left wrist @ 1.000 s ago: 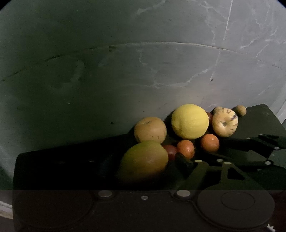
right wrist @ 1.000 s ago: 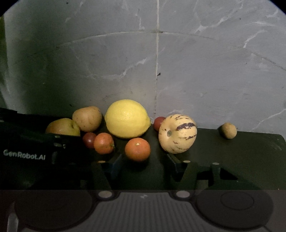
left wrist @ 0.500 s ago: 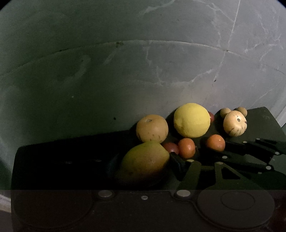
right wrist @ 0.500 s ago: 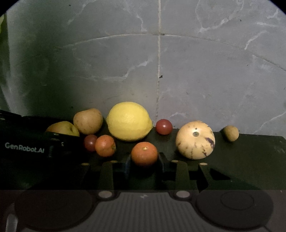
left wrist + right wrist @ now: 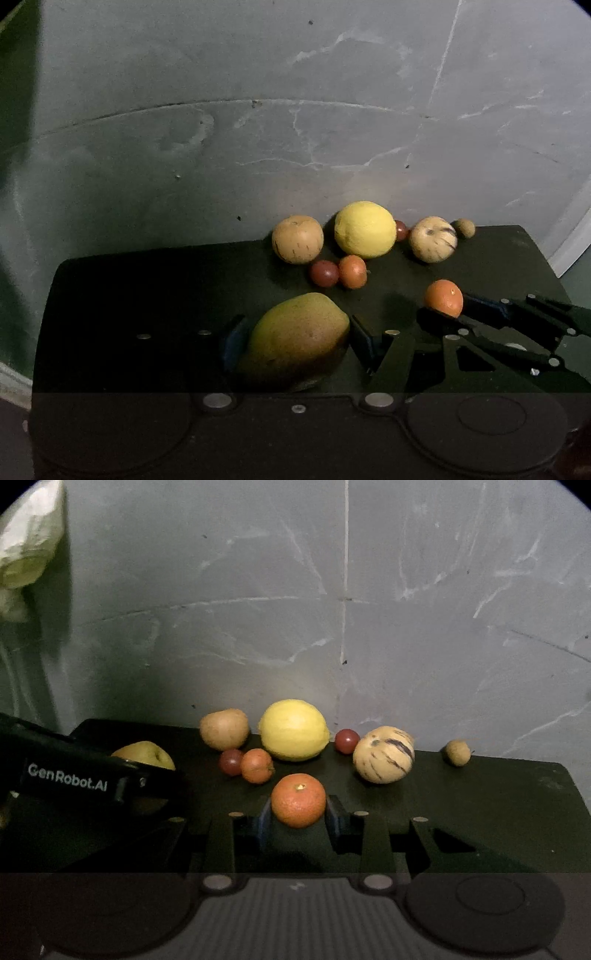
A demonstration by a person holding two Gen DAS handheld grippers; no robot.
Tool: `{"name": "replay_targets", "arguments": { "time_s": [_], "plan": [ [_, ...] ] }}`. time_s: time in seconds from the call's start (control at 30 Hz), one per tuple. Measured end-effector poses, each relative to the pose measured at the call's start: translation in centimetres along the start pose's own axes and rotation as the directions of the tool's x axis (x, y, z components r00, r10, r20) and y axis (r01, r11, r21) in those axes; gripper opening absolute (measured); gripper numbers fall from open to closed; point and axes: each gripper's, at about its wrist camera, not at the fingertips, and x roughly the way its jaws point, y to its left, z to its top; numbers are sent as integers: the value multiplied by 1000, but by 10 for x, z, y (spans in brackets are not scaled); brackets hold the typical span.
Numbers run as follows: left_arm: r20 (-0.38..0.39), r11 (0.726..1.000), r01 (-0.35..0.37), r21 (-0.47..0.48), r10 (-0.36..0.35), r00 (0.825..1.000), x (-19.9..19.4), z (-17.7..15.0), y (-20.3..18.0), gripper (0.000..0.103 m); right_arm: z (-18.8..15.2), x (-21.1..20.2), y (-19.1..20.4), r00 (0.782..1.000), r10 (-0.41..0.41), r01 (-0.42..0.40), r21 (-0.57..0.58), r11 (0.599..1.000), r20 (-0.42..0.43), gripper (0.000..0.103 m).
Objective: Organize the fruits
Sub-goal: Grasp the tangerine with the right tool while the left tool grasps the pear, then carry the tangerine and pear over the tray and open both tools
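While both claws sat low over the dark green counter (image 5: 498, 812), each held a fruit between its fingers. The left claw (image 5: 295, 339) had its blue-padded fingers pressed against the two sides of a large yellow-green mango (image 5: 295, 336), which lay at the near edge of the counter, apart from the other fruit. The right claw (image 5: 298, 810) gripped a round orange tangerine (image 5: 298, 800) between its pads, just in front of the row of fruit; in the left wrist view the same tangerine (image 5: 443, 298) showed at the tip of the right claw's black fingers (image 5: 480, 306). Behind it, near the grey marbled wall (image 5: 332, 609), lay a big yellow lemon (image 5: 293, 729), with a brown rounded fruit (image 5: 224, 728) just to its left and a small dark red tomato-like fruit (image 5: 347, 740) just to its right. A second small red fruit (image 5: 231, 762) touched a small orange fruit (image 5: 257, 765) in front of the lemon. Farther right sat a cream melon-like fruit with purple stripes (image 5: 383, 754), and well beyond it a small tan round fruit (image 5: 457, 752) stood alone. The left claw's body bore white lettering (image 5: 67, 776) across the right wrist view, partly hiding the mango (image 5: 146, 753).
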Motion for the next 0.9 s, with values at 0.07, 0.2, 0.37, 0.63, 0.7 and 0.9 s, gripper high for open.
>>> {"name": "replay_targets", "arguments": {
  "time_s": [0.07, 0.2, 0.37, 0.63, 0.7, 0.9],
  "plan": [
    [5, 1000, 3, -7, -3, 1000, -10, -5, 0, 61, -4, -12, 4, 1000, 1, -1, -6, 1000, 5, 34],
    [16, 1000, 11, -11, -11, 1000, -29, -21, 1, 61, -12, -41, 10, 1000, 4, -4, -22, 1000, 13, 34],
    [20, 1000, 22, -4, -22, 1000, -45, -42, 3, 61, -26, -72, 19, 1000, 19, -18, -42, 999, 8, 34],
    [-28, 999, 43, 33, -42, 999, -64, -83, -1, 60, -53, -109, 39, 998, 51, -54, -106, 993, -30, 34],
    [-42, 998, 48, 40, -46, 998, -68, -92, -1, 60, -62, -115, 44, 997, 58, -64, -125, 990, -52, 34],
    [-31, 994, 48, 100, -45, 999, -80, -108, -6, 60, -85, -129, 54, 992, 64, -79, -132, 988, -113, 35]
  ]
}}
